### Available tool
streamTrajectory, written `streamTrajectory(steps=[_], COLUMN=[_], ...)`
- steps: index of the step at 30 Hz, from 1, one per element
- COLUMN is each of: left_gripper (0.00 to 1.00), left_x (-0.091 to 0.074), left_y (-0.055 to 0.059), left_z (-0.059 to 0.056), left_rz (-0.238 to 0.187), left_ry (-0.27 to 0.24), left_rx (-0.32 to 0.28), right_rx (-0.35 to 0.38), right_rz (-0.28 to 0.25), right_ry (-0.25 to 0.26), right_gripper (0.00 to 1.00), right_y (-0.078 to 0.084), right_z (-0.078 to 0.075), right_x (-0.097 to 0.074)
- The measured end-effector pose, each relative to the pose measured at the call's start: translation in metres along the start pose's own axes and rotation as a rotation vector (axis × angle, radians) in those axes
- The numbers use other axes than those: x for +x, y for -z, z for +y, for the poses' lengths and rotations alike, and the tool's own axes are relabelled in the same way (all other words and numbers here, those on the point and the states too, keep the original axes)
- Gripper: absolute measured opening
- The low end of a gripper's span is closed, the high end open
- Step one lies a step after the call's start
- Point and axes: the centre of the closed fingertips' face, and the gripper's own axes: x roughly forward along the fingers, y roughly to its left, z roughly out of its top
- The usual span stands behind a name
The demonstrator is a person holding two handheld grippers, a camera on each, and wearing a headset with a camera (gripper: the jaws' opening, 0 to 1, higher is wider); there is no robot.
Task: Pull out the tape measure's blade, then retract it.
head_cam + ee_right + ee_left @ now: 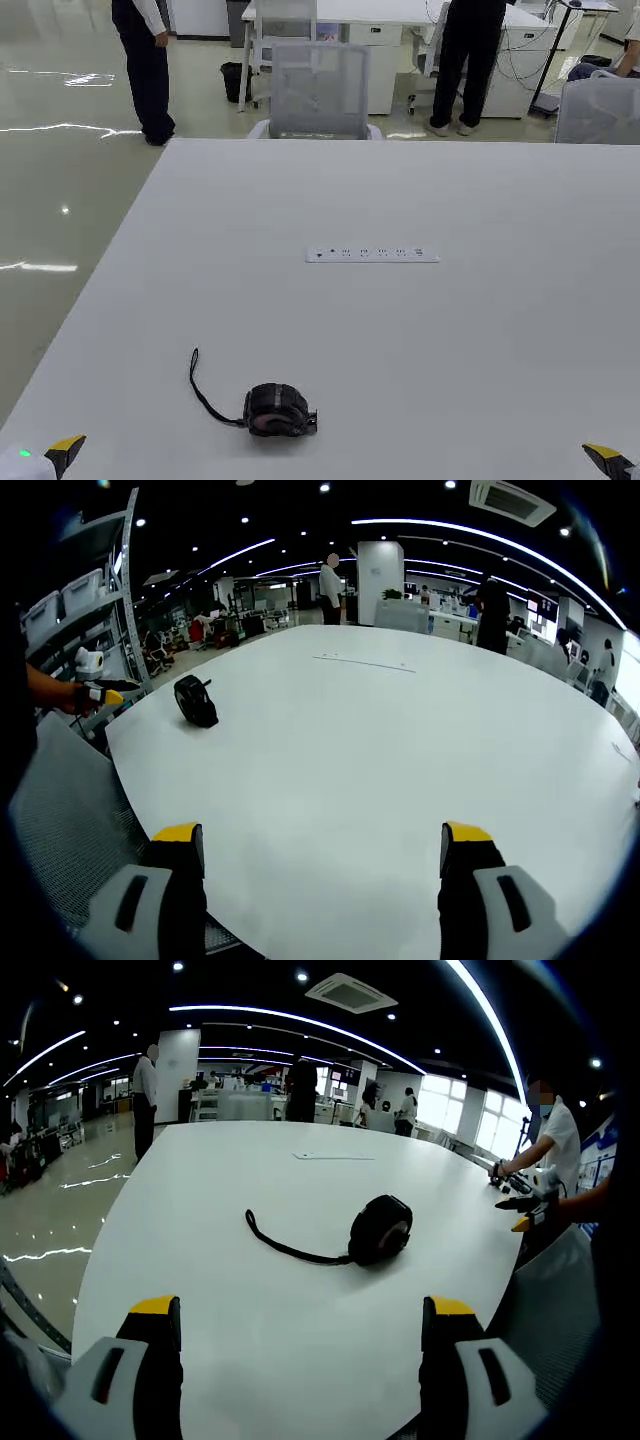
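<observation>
One black tape measure [278, 410] lies by the tabletop's [450, 340] near edge, left of its middle. Its wrist cord [205, 385] trails toward the left edge. The blade looks fully wound in, though we cannot be sure. We hold the left gripper [302, 1306] and right gripper [321, 832] at the near edge on either side, well apart from it, both with jaws spread wide and empty. A socket strip [372, 255] lies mid-tabletop.

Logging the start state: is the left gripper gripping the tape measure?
No, the tape measure lies on the table, ahead of the open left gripper.
</observation>
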Motion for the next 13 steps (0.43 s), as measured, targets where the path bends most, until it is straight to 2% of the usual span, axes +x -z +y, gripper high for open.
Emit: streamTrajectory(steps=[6,9,13], left_gripper=[0.99,0.99,0.99], left_x=[-0.002,-0.002,-0.003], left_y=[0.002,0.000,-0.001], left_z=[-0.002,-0.002,-0.001], left_rz=[0.011,0.010,0.008], left_ry=[-0.004,-0.007,-0.008], left_rx=[0.009,0.019,0.027], right_rx=[-0.022,-0.073,-0.058], right_rz=[0.013,0.040,0.042], right_ry=[-0.009,-0.011,-0.015], right_gripper=[1.00,1.00,1.00], right_y=[0.003,0.009,0.010], right_z=[0.004,0.004,0.003], right_x=[0.000,0.001,0.001])
